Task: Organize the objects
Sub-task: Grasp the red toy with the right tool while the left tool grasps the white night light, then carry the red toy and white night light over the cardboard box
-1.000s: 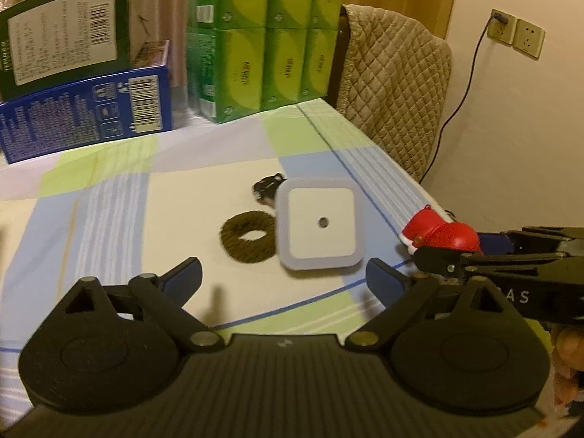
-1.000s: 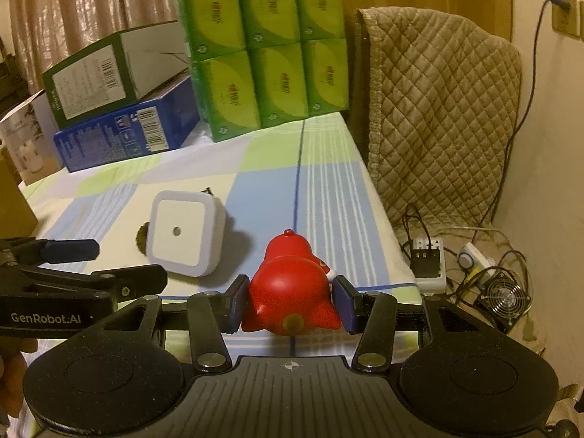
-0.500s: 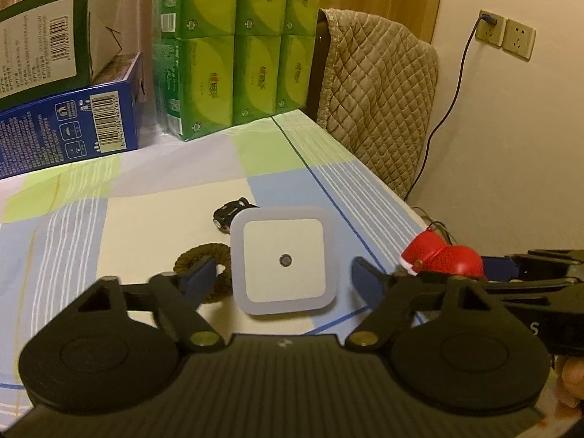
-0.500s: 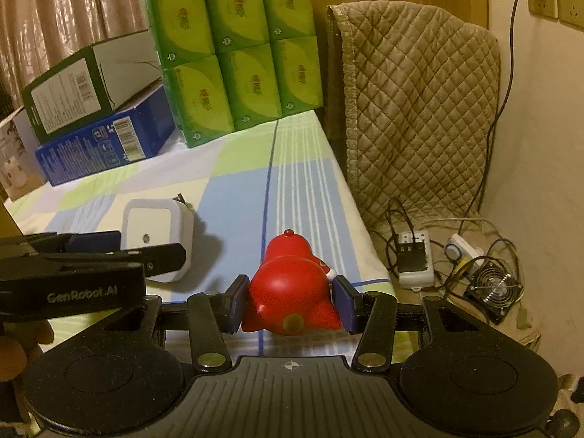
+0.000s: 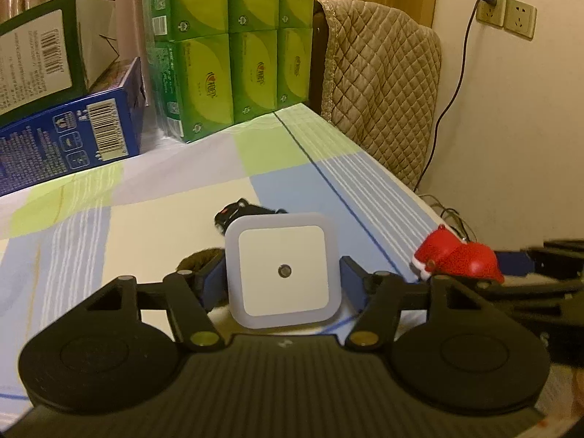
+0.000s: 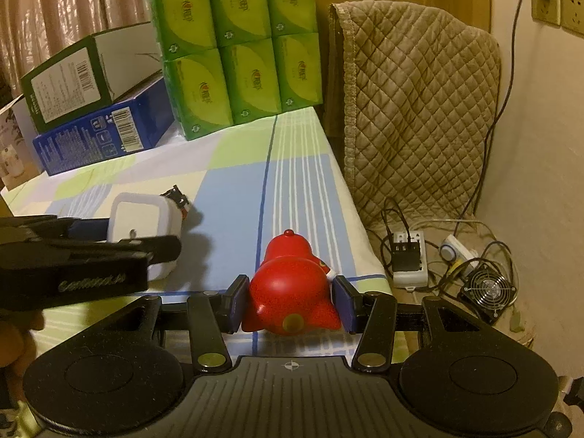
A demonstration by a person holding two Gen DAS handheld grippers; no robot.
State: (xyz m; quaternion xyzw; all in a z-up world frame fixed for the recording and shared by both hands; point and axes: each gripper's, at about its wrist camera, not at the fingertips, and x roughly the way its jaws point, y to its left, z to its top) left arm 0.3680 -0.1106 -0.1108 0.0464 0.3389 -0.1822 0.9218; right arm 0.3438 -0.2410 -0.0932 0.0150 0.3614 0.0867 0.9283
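Now, on the left, the left gripper (image 5: 284, 279) has just been closing its jaws around the square white night light (image 5: 283, 269), which sits squarely between them, face up toward the camera, pads at its 2 sides. Whether it rests on the checked tablecloth (image 5: 153, 197) is unclear. Further right, the right gripper (image 6: 290, 303) clamps a red toy figure (image 6: 292, 292), its long axis pointing away.
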